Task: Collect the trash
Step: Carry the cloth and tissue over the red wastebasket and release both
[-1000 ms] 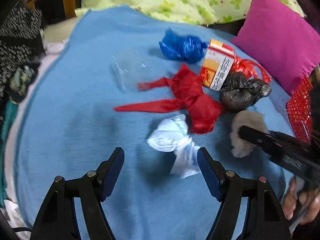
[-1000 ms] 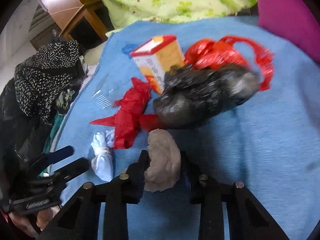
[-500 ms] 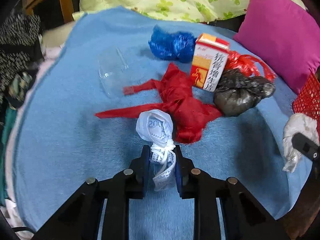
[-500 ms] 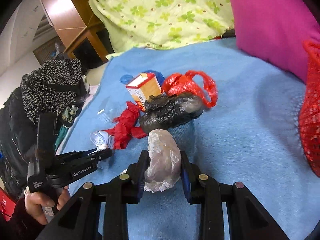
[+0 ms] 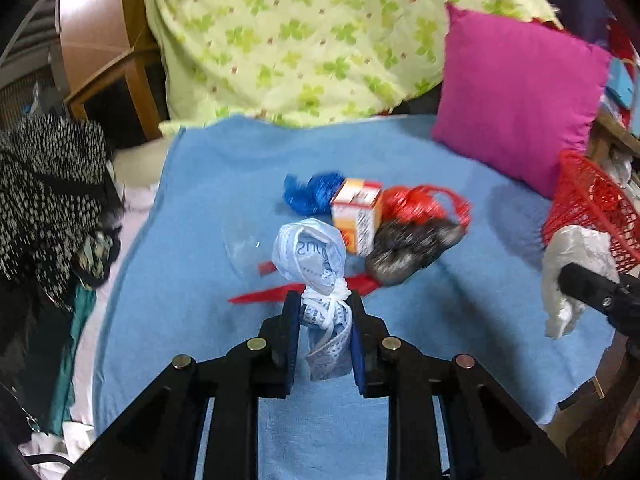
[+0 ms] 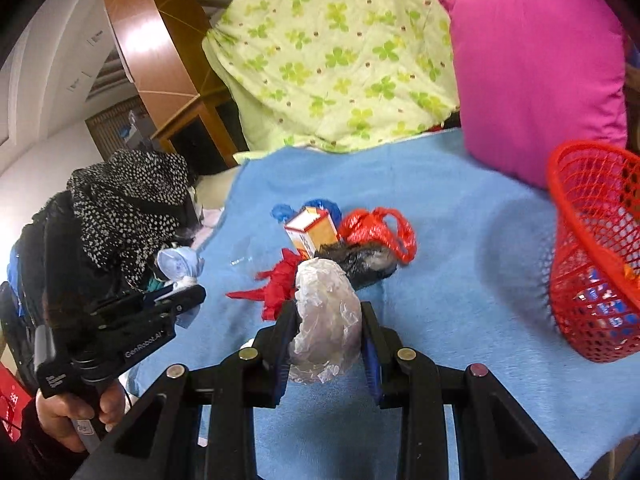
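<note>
My left gripper (image 5: 325, 312) is shut on a knotted pale-blue printed bag (image 5: 310, 252) and holds it above the blue blanket (image 5: 208, 208); in the right wrist view the same bag (image 6: 178, 264) sticks up from the left gripper (image 6: 188, 292). A crumpled clear plastic wad (image 6: 326, 312) is clamped in my right gripper (image 6: 329, 316); the left wrist view shows that wad (image 5: 576, 264) at the far right. On the blanket lie a red bag (image 6: 280, 284), a dark bag (image 5: 412, 246), an orange-white carton (image 5: 358, 216), a blue bag (image 5: 310, 194) and a red netted bag (image 6: 376, 228).
A red mesh basket (image 6: 596, 256) stands at the right edge of the blanket with coloured items inside. A magenta pillow (image 5: 520, 96) and a green flowered quilt (image 5: 304, 36) lie behind. Dark spotted clothing (image 5: 48, 196) is heaped at the left. A clear plastic piece (image 5: 244, 244) lies flat.
The left gripper closed on the pale-blue bag and lifted it off the blanket. The right gripper rose and pulled back with the clear wad, bringing the red basket into view.
</note>
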`<state>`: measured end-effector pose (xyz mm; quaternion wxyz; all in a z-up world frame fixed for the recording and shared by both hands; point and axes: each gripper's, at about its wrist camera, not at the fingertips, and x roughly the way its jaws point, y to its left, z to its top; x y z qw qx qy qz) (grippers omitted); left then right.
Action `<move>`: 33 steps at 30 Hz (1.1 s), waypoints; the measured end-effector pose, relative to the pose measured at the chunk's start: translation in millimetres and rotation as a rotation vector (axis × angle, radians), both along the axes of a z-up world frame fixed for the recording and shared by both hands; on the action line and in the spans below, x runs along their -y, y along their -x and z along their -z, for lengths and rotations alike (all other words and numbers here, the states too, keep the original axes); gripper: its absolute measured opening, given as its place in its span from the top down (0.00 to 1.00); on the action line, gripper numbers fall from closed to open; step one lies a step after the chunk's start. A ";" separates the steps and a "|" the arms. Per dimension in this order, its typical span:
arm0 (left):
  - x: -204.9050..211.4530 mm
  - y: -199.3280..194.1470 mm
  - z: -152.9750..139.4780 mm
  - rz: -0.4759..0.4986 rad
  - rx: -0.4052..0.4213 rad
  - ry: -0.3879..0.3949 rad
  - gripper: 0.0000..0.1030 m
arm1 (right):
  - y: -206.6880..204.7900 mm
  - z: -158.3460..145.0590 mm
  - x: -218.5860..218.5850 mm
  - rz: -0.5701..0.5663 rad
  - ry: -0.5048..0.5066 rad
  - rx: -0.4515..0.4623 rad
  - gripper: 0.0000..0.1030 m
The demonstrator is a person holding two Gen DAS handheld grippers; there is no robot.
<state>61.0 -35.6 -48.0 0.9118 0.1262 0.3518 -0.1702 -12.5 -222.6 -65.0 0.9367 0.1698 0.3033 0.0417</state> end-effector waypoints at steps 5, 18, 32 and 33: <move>14.3 16.6 -21.4 0.044 0.044 0.016 0.77 | 17.1 -17.9 3.3 0.011 0.019 0.045 0.68; 72.0 51.0 -55.1 0.254 0.031 0.120 0.77 | 69.2 -49.1 55.4 0.122 0.039 0.136 0.68; 167.7 59.6 -71.0 0.501 -0.038 0.223 0.77 | 122.7 -63.7 171.7 0.341 0.008 0.171 0.68; 176.7 60.5 -71.8 0.514 -0.040 0.225 0.77 | 123.5 -62.2 182.9 0.359 -0.005 0.165 0.68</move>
